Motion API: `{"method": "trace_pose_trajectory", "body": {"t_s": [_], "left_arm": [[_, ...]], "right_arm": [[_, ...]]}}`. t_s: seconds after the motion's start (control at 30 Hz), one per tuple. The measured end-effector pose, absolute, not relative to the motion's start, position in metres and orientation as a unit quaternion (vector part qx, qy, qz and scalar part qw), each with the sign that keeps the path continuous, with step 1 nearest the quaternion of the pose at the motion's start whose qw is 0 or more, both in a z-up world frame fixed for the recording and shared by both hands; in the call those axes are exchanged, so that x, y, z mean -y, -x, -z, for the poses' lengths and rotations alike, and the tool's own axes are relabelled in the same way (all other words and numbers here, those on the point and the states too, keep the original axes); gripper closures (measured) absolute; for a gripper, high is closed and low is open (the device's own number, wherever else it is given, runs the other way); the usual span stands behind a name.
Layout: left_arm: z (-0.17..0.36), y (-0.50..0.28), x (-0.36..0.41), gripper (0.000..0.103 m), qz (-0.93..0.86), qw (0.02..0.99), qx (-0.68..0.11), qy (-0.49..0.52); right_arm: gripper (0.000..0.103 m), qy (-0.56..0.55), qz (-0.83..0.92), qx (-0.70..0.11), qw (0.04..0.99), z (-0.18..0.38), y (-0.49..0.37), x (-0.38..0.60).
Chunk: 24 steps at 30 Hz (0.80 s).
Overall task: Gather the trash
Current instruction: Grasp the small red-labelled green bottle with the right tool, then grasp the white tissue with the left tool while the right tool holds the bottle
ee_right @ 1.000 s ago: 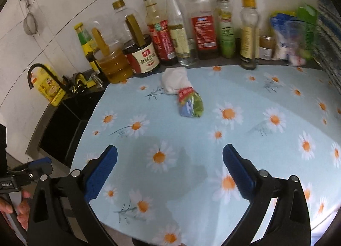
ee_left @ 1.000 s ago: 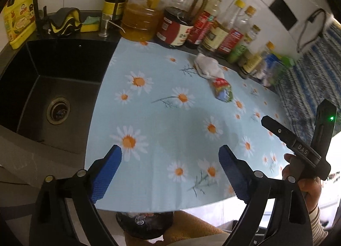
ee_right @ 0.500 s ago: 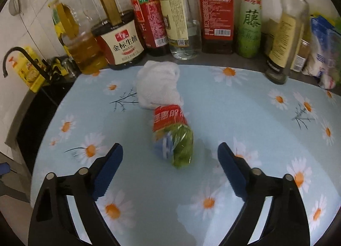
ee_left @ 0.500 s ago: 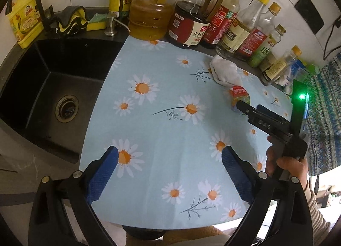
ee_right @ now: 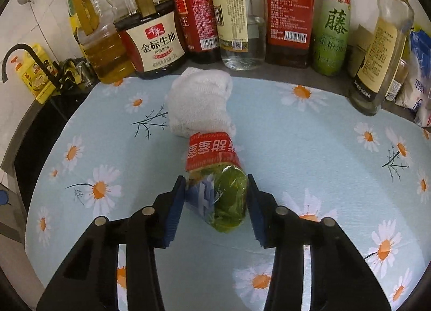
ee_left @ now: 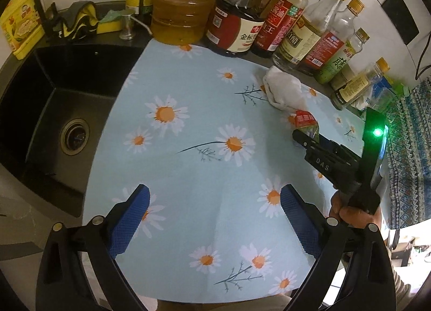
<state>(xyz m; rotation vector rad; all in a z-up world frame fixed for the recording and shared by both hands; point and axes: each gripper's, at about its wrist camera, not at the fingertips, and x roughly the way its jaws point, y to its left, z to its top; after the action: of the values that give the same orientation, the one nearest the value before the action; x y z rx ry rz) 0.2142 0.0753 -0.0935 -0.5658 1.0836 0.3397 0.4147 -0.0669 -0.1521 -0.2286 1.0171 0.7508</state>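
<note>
A crumpled snack wrapper, red band and green-blue plastic, lies on the daisy-print mat. My right gripper straddles it, its jaws closing, with both blue pads touching the wrapper's sides. A balled white tissue rests just behind the wrapper, touching it. From the left wrist view, the right gripper covers most of the wrapper, and the tissue sits beyond. My left gripper hovers open over bare mat, holding nothing.
A row of oil and sauce bottles lines the wall right behind the trash. A black sink with a faucet lies left of the mat. Sponge and cloth sit behind the sink. Food packets stand at far right.
The right gripper dropped forward onto the wrapper and its jaws narrowed from wide open to touching it. The left gripper drifted forward over the mat, still open.
</note>
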Motion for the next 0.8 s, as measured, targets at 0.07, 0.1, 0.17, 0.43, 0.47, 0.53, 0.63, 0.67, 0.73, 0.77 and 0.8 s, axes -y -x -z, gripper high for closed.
{"method": "trace_pose_trajectory", "body": {"t_s": [0.07,0.1,0.17,0.43,0.47,0.53,0.63,0.67,0.73,0.77,0.8], "left_arm": [[0.093,-0.221,-0.073,0.009,-0.153,0.808,-0.505,0.260],[0.092,-0.225,-0.072,0.009,-0.150,0.810,-0.505,0.258],[0.092,-0.234,-0.069,0.009,-0.144,0.811,-0.508,0.251],[0.086,-0.286,-0.054,0.008,-0.112,0.820,-0.516,0.219],[0.085,-0.294,-0.052,0.008,-0.107,0.821,-0.518,0.216],[0.084,-0.310,-0.048,0.008,-0.098,0.823,-0.520,0.206],[0.083,-0.338,-0.041,0.008,-0.088,0.825,-0.526,0.185],[0.084,-0.348,-0.039,0.008,-0.086,0.825,-0.529,0.178],[0.088,-0.365,-0.037,0.008,-0.079,0.822,-0.539,0.170],[0.091,-0.374,-0.036,0.008,-0.075,0.819,-0.543,0.168],[0.093,-0.383,-0.035,0.008,-0.073,0.818,-0.546,0.165]], "right_arm": [[0.058,0.095,-0.355,-0.470,0.802,0.146,-0.414,0.074],[0.058,0.090,-0.357,-0.468,0.804,0.143,-0.414,0.078],[0.058,0.079,-0.360,-0.466,0.804,0.137,-0.413,0.085],[0.058,0.036,-0.368,-0.464,0.805,0.117,-0.406,0.132],[0.058,0.029,-0.370,-0.465,0.803,0.116,-0.406,0.140],[0.058,0.018,-0.370,-0.468,0.803,0.116,-0.405,0.155],[0.058,0.015,-0.356,-0.466,0.810,0.117,-0.403,0.172],[0.058,0.015,-0.354,-0.465,0.811,0.117,-0.402,0.176],[0.058,0.006,-0.354,-0.464,0.812,0.118,-0.400,0.186],[0.058,0.004,-0.353,-0.464,0.812,0.118,-0.400,0.191],[0.058,0.001,-0.353,-0.464,0.812,0.119,-0.399,0.193]]}}
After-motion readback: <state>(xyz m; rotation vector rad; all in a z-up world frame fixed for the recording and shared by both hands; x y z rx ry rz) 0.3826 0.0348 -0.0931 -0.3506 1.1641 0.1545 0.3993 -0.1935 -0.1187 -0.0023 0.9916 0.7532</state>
